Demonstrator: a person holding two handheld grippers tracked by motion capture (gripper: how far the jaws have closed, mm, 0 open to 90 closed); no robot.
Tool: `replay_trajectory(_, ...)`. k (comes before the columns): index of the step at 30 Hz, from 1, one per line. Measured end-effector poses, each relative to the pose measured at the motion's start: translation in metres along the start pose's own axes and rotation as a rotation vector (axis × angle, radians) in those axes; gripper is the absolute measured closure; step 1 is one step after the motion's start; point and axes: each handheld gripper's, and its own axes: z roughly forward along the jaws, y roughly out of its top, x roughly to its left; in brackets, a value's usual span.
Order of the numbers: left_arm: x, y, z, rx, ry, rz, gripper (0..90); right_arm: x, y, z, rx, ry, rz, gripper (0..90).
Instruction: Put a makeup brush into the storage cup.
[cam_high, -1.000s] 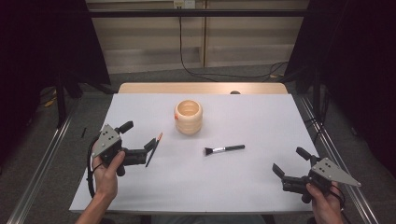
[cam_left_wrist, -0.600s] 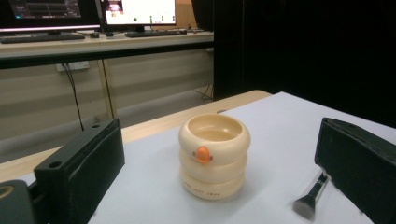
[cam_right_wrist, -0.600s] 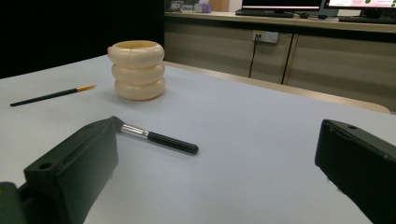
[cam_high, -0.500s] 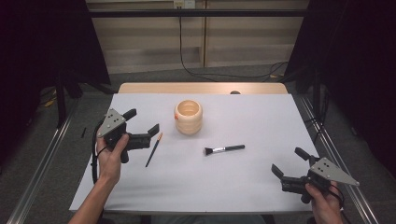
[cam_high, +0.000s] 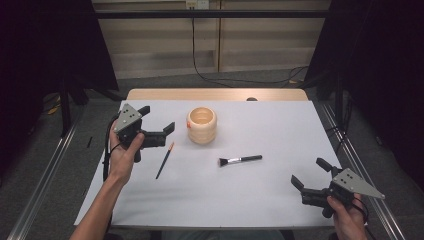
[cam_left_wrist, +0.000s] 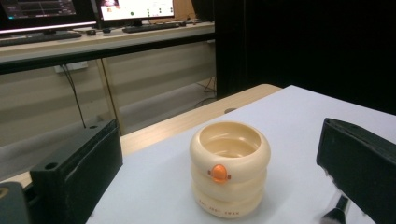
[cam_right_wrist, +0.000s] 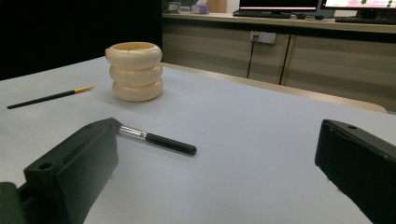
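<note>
No text can be read: the cream ringed holder (cam_left_wrist: 229, 169) carries a row of small dark marks along its lowest ring, below its orange knob (cam_left_wrist: 218, 173), too small and blurred to make out.

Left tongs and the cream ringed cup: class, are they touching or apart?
Apart. In the left gripper view the cup stands ahead of the open jaws with white table between; the high view shows a gap between the left tongs and the cup.

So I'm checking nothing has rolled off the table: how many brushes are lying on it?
2. A thin black brush with an orange tip lies left of the cream ringed holder, near the left gripper. A black-handled makeup brush with a silver ferrule lies mid-table, right of it.
</note>
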Motion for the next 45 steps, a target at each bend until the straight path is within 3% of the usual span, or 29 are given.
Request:
replay_trajectory(1,0.0,0.0,0.005,0.03,0.01,0.0,0.8,0.0,0.0,0.0,-0.001,0.0,0.006,0.0)
replay_trajectory(5,0.0,-0.001,0.011,0.058,0.029,0.0,1.5,0.0,0.0,-0.001,-0.003,0.0,0.004,0.0)
replay_trajectory(6,0.0,0.001,0.014,0.092,0.054,0.001,1.3,0.0,0.0,0.0,-0.001,0.004,0.005,0.0)
replay_trajectory(11,0.004,0.005,0.019,0.153,0.052,-0.005,1.7,0.0,0.0,0.0,0.001,0.006,0.003,0.0)
replay_trajectory(16,0.009,0.007,0.025,0.186,0.031,-0.048,0.7,0.0,0.0,0.0,0.002,0.004,0.001,0.0)
replay_trajectory(17,0.009,0.007,0.025,0.2,0.035,-0.038,0.9,0.0,0.0,0.0,0.0,0.003,0.006,0.0)
replay_trajectory(18,0.01,0.008,0.027,0.255,0.04,-0.018,1.1,0.0,0.0,-0.001,-0.001,0.003,0.004,0.0)
replay_trajectory(19,0.01,0.008,0.027,0.255,0.04,-0.018,1.2,0.0,0.0,-0.001,-0.004,0.001,0.004,0.0)
replay_trajectory(20,0.01,0.009,0.028,0.291,0.033,-0.015,1.2,0.0,0.0,-0.001,-0.004,0.001,0.004,0.0)
replay_trajectory(22,0.013,0.01,0.031,0.416,0.005,-0.026,1.8,-0.001,0.001,-0.002,-0.008,-0.007,0.009,0.0)
replay_trajectory(23,0.013,0.01,0.031,0.416,0.005,-0.026,2.2,-0.001,0.001,-0.002,-0.008,-0.007,0.009,0.0)
replay_trajectory(25,0.016,0.009,0.033,0.48,0.02,-0.064,2.6,-0.001,0.001,-0.002,-0.009,-0.009,0.013,0.0)
replay_trajectory(28,0.019,0.007,0.035,0.535,0.045,-0.083,3.9,-0.001,0.0,-0.001,-0.003,-0.001,0.004,0.0)
replay_trajectory(32,0.02,0.004,0.038,0.615,0.03,-0.111,5.1,0.0,0.001,-0.002,-0.009,-0.004,0.01,0.0)
replay_trajectory(33,0.02,0.002,0.041,0.663,0.029,-0.125,5.3,-0.001,0.0,-0.002,-0.007,-0.001,0.006,0.0)
replay_trajectory(35,0.02,0.0,0.043,0.684,0.031,-0.14,5.3,0.0,0.0,-0.002,-0.005,0.0,0.006,0.0)
replay_trajectory(38,0.022,-0.005,0.05,0.773,0.04,-0.144,5.4,0.0,0.001,-0.002,-0.005,0.001,0.007,0.0)
replay_trajectory(41,0.023,-0.013,0.058,0.855,0.07,-0.103,5.1,0.0,0.0,-0.002,-0.002,0.003,0.006,0.0)
replay_trajectory(42,0.023,-0.013,0.058,0.855,0.07,-0.103,5.5,0.0,0.0,-0.002,-0.002,0.003,0.006,0.0)
replay_trajectory(44,0.023,-0.016,0.062,0.896,0.068,-0.137,5.6,0.0,0.001,-0.002,-0.007,0.002,0.012,0.0)
replay_trajectory(45,0.022,-0.017,0.063,0.919,0.067,-0.135,5.6,0.0,0.001,-0.002,-0.008,0.002,0.009,0.0)
